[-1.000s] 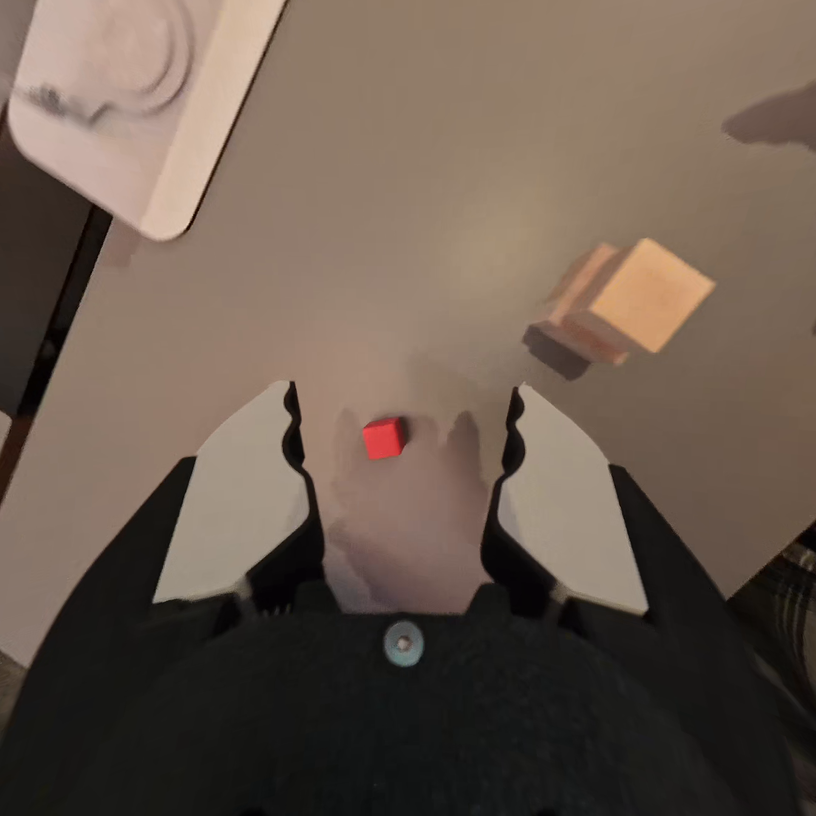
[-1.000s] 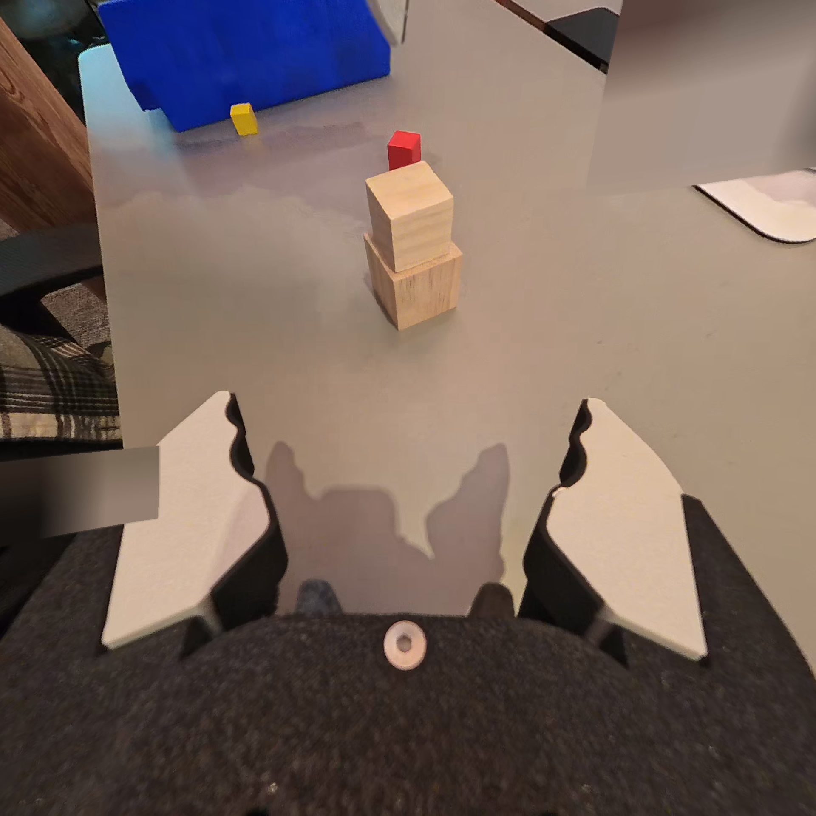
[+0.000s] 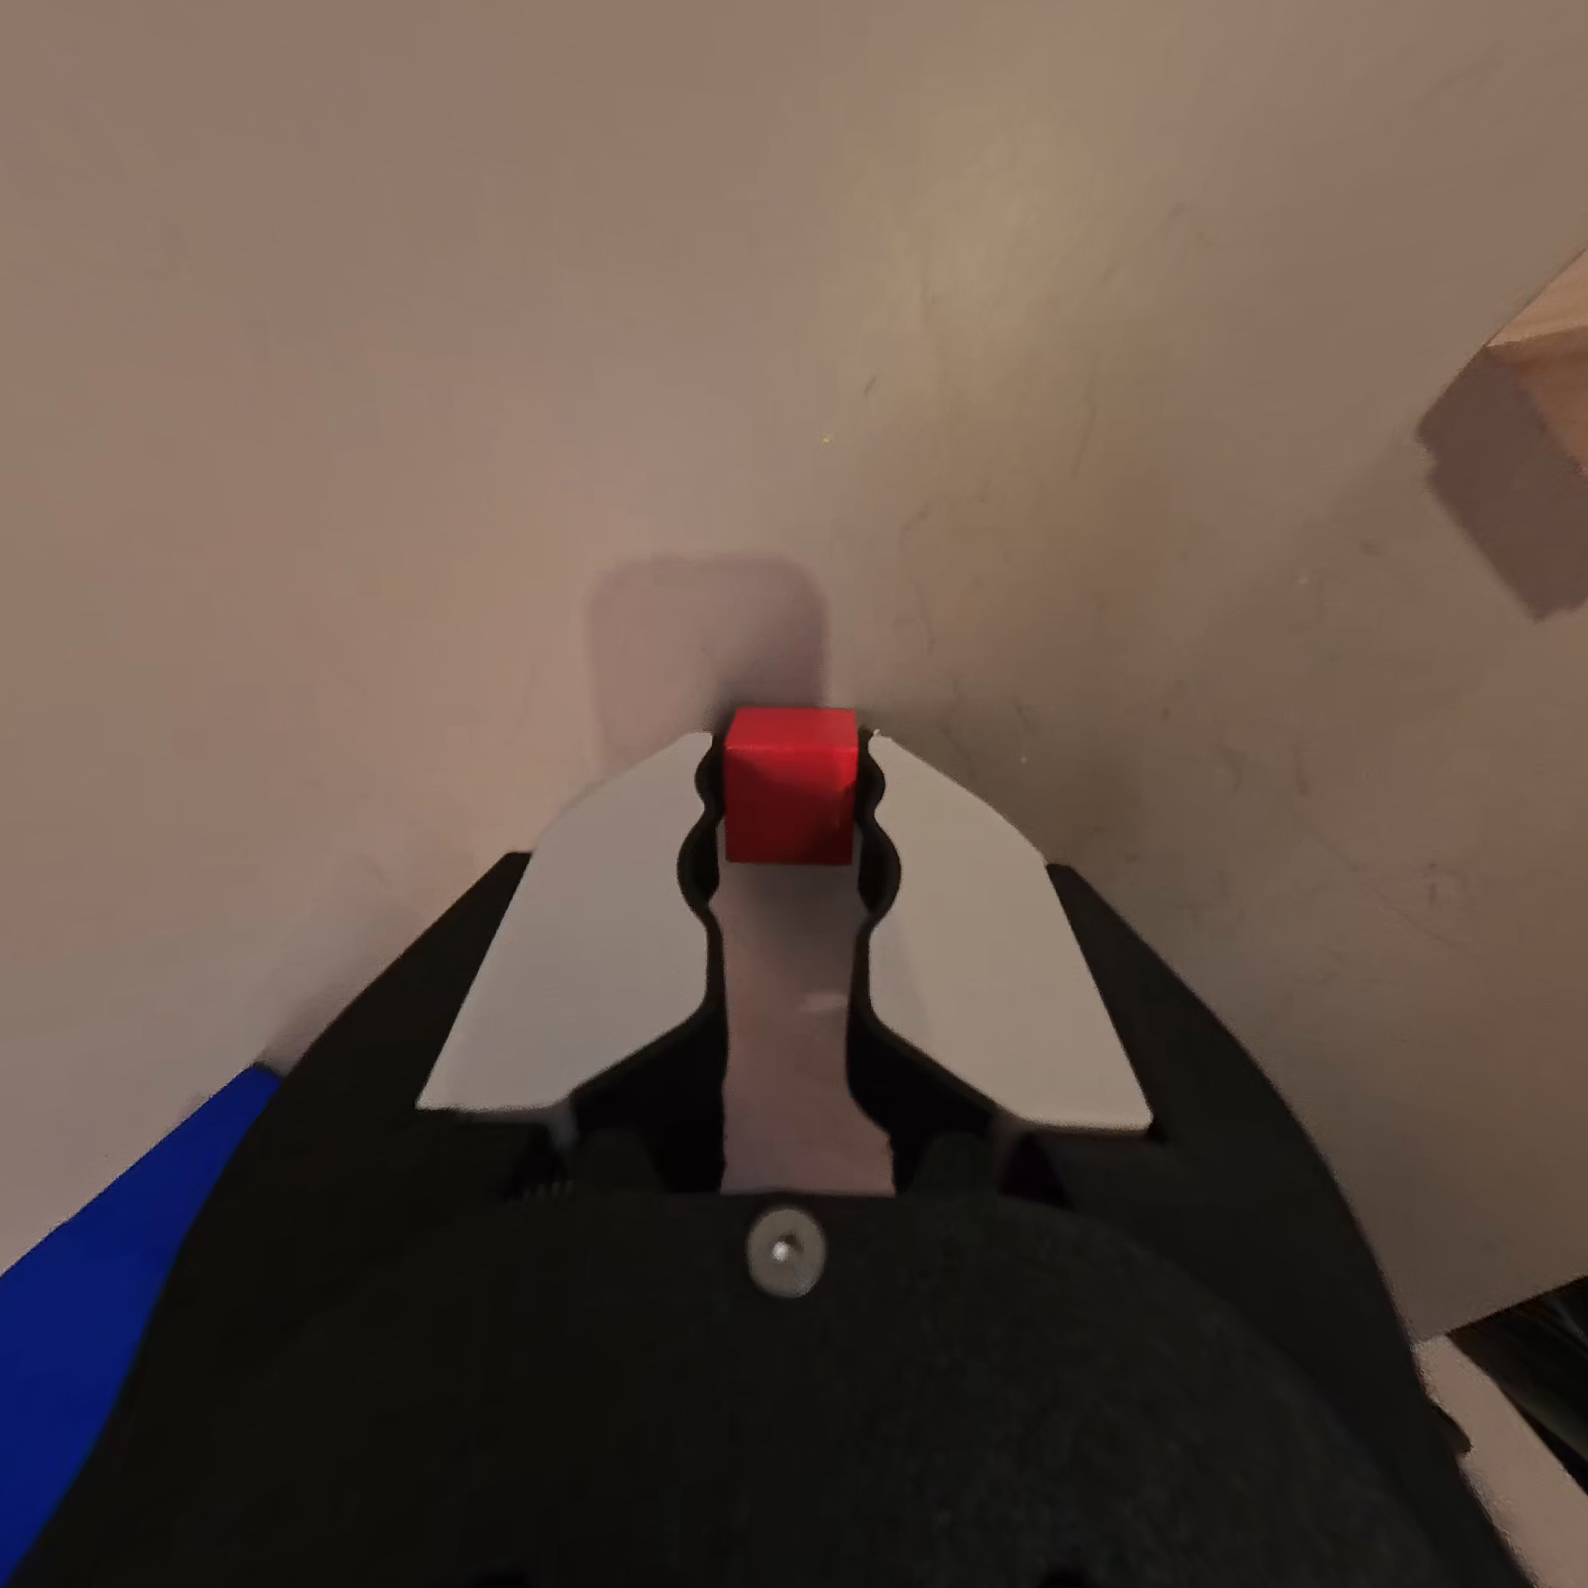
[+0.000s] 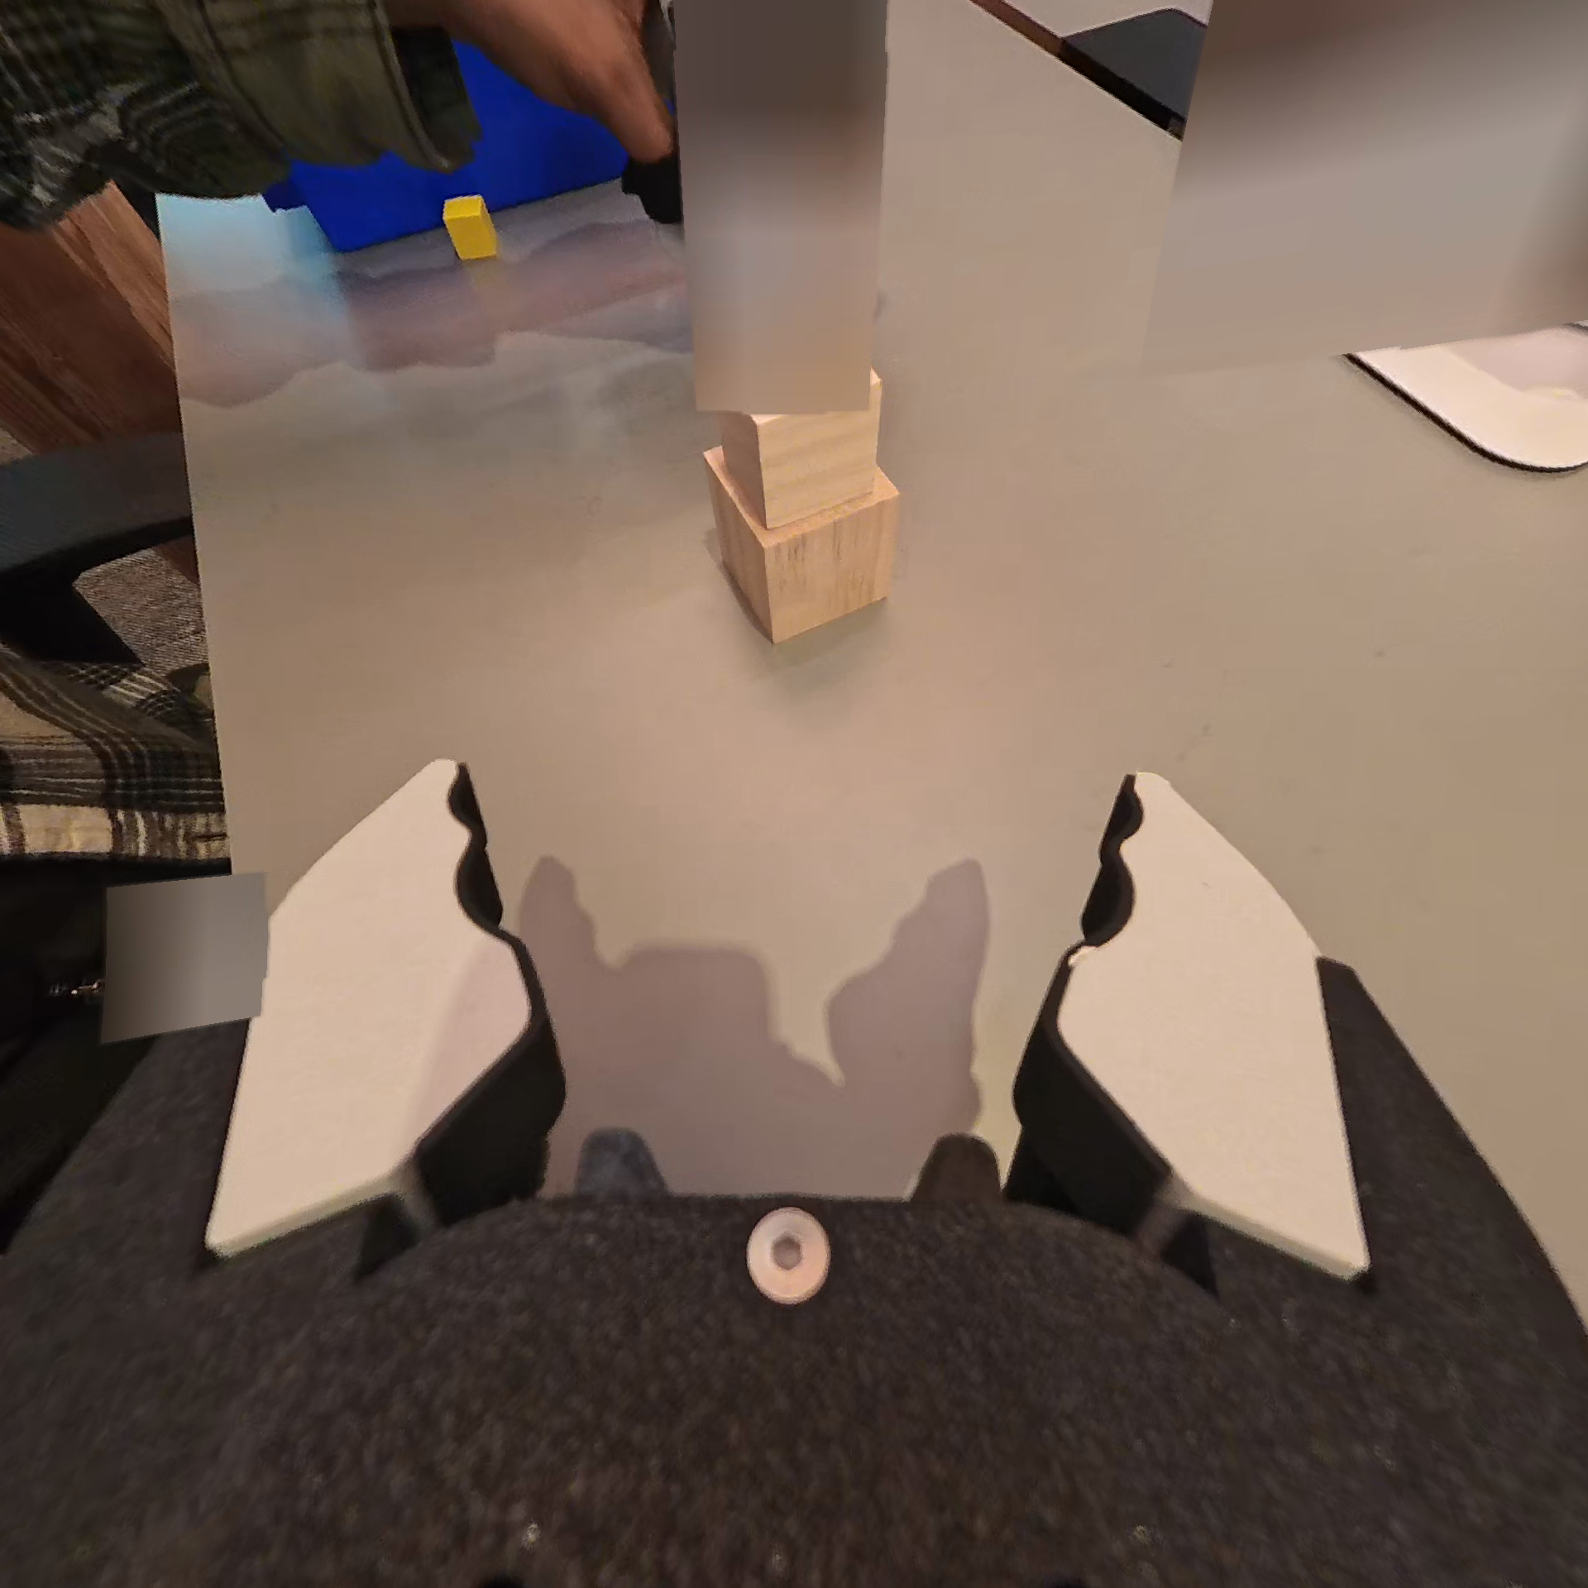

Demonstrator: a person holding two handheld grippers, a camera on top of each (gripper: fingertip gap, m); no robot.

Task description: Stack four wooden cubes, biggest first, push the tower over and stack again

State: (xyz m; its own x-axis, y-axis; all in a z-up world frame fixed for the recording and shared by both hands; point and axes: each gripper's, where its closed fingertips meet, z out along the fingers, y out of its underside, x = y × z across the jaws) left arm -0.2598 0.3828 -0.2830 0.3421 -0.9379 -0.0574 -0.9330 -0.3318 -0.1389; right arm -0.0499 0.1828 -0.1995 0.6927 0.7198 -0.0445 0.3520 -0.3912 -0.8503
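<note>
Two wooden cubes stand stacked on the table, my left gripper is clamped on the red cube for third, the yellow cube waits, my right gripper gapes empty.

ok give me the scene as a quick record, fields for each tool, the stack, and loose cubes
left tool: shut on red cube, low over grey table
right tool: open, empty, facing stack
stack: medium wooden cube on large wooden cube, top partly hidden
loose: yellow cube by blue bin
</note>
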